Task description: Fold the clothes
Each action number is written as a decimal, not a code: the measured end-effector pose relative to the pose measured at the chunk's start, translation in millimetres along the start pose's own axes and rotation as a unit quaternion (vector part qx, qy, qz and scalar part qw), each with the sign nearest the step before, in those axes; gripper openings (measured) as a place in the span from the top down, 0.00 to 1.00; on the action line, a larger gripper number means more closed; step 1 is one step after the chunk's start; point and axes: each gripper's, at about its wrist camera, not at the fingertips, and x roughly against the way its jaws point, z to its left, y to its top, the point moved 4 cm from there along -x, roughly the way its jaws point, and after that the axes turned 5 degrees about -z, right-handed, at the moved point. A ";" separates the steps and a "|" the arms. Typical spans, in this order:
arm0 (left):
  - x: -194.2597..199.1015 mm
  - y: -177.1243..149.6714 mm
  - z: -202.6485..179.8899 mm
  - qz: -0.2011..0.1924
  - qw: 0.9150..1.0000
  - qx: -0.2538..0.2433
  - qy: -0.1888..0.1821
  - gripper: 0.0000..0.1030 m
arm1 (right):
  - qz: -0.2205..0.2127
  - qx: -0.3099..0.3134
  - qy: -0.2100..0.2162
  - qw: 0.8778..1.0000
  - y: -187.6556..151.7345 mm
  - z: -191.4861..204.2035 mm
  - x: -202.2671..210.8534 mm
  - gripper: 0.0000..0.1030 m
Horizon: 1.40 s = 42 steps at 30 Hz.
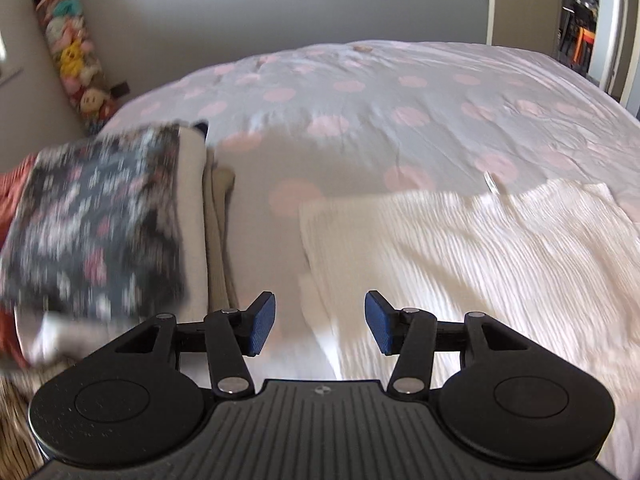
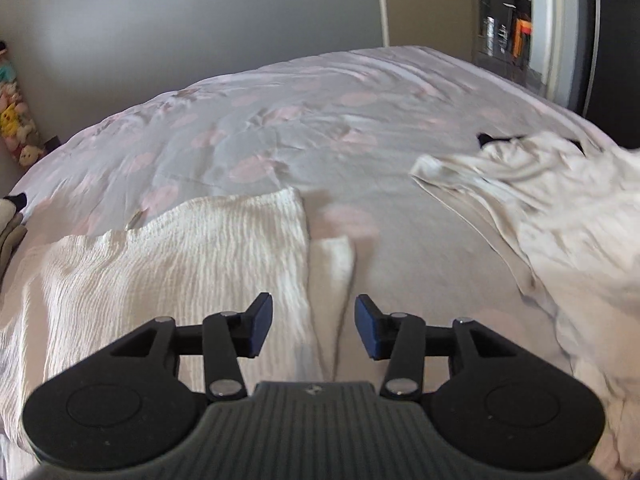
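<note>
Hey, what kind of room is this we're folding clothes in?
Most likely a bedroom: a wide bed under a pale duvet cover with pink dots, a hanging column of plush toys in the corner, and a stack of folded clothes on the bed.

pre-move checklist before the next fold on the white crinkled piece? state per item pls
1. Left gripper jaws open, holding nothing: ok.
2. Right gripper jaws open, holding nothing: ok.
3. White crinkled garment lying flat on the bedspread: ok; near edge hidden by the grippers.
4. Folded stack apart from the garment, a bare strip between them: ok.
5. Unfolded pale garment apart from the crinkled one: ok.
6. Small flap sticking out past its right edge: not ok, tuck first.
</note>
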 end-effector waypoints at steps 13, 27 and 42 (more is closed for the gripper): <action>15.0 -103.1 33.3 0.079 0.976 0.201 -0.037 0.52 | 0.051 -0.119 0.045 0.991 -36.7 -32.1 27.9 0.46; 18.7 -96.7 17.1 0.033 0.985 0.158 -0.066 0.98 | 0.062 -0.123 0.074 0.988 -37.8 -31.4 25.2 0.97; 44.8 -101.7 36.7 0.025 0.989 0.144 0.010 0.98 | 0.047 -0.163 0.048 0.984 -52.3 -56.5 75.1 1.00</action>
